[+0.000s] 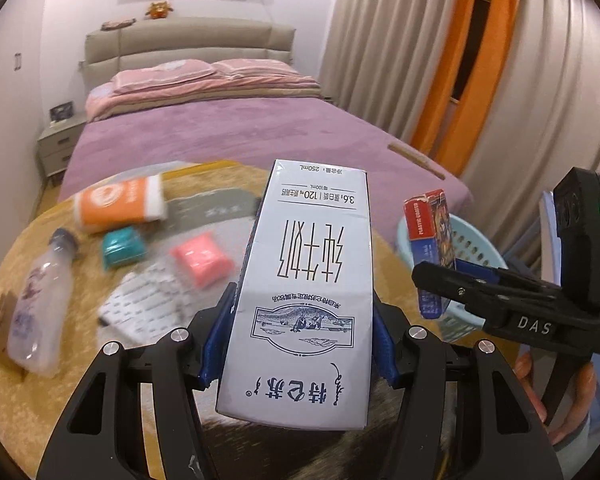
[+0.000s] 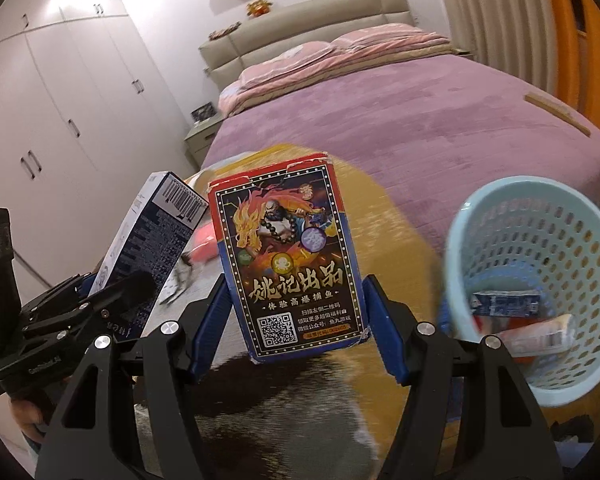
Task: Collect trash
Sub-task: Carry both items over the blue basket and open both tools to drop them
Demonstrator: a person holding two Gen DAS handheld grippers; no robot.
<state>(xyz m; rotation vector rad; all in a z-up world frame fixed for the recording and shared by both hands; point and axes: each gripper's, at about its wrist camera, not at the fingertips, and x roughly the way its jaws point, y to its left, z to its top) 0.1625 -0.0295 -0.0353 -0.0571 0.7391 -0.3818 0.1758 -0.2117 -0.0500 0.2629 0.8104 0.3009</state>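
glossy card carton (image 1: 304, 292), perforated plastic basket (image 2: 540, 240), plush velvety bedspread (image 1: 228, 132)

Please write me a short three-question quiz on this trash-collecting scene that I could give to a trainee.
1. Multiple choice: what does the left gripper hold?
A. a frosted plastic bottle
B. a tall white milk carton
C. a pink packet

2. True or false: the pale blue perforated plastic basket is empty.

3. Fill in: the right gripper is shut on a red and blue ______ box.

Key
1. B. The carton sits between the blue pads; the frosted plastic bottle and pink packet lie on the yellow table.
2. False: wrappers already lie at its bottom.
3. Playing-card.
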